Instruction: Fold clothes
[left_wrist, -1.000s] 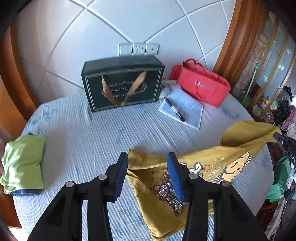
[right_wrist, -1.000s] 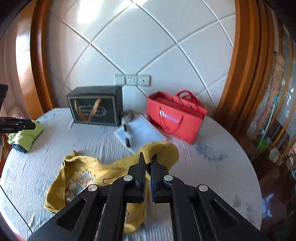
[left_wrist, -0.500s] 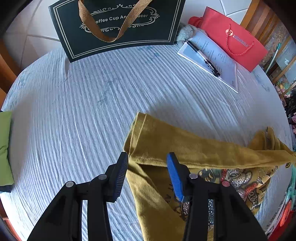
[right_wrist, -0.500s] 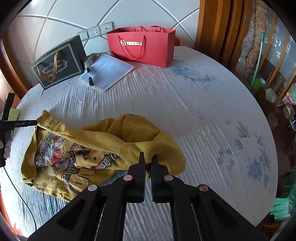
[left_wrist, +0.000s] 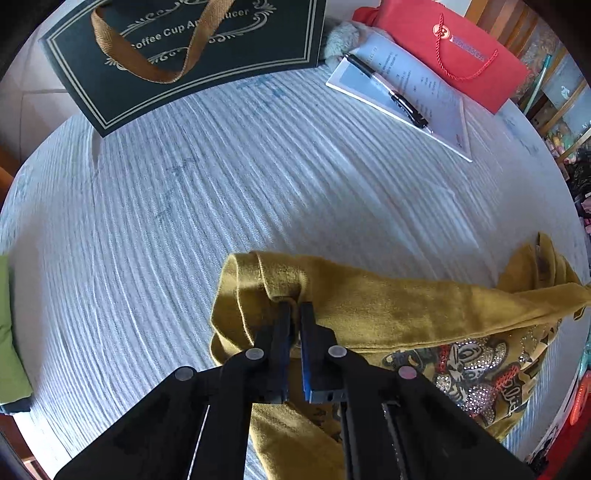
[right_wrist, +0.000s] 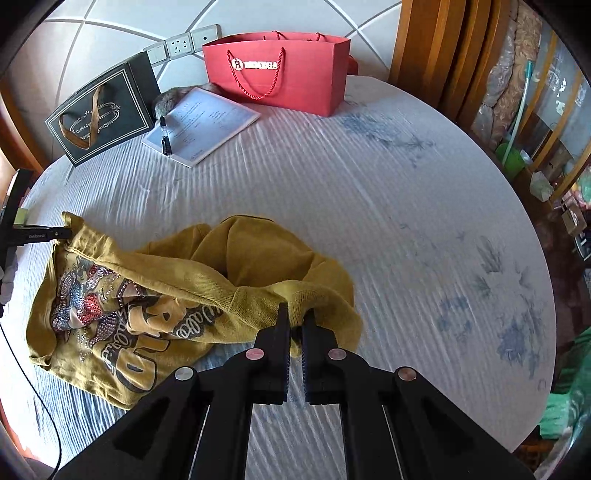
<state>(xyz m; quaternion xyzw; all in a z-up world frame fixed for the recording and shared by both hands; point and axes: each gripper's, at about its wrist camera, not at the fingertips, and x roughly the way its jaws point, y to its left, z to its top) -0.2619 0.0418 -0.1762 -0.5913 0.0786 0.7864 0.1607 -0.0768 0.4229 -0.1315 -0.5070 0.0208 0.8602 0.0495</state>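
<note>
Mustard sweater (left_wrist: 388, 306) between both grippers' clamped fingers (left_wrist: 284, 332)

Dark gift bag (right_wrist: 103, 114): "Coffee Cup And Saucer" — gold lettering.
Red bag (right_wrist: 280, 70): "BEMEGA".
Booklet (right_wrist: 201, 123): print too small to read.
Yellow garment (right_wrist: 122, 321): lettering unreadable.

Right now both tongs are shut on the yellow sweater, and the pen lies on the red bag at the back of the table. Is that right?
Not quite. The pen lies on the open booklet, beside the red bag, as the right wrist view shows. The rest holds: the left tongs and right tongs are each shut on the yellow sweater.
</note>
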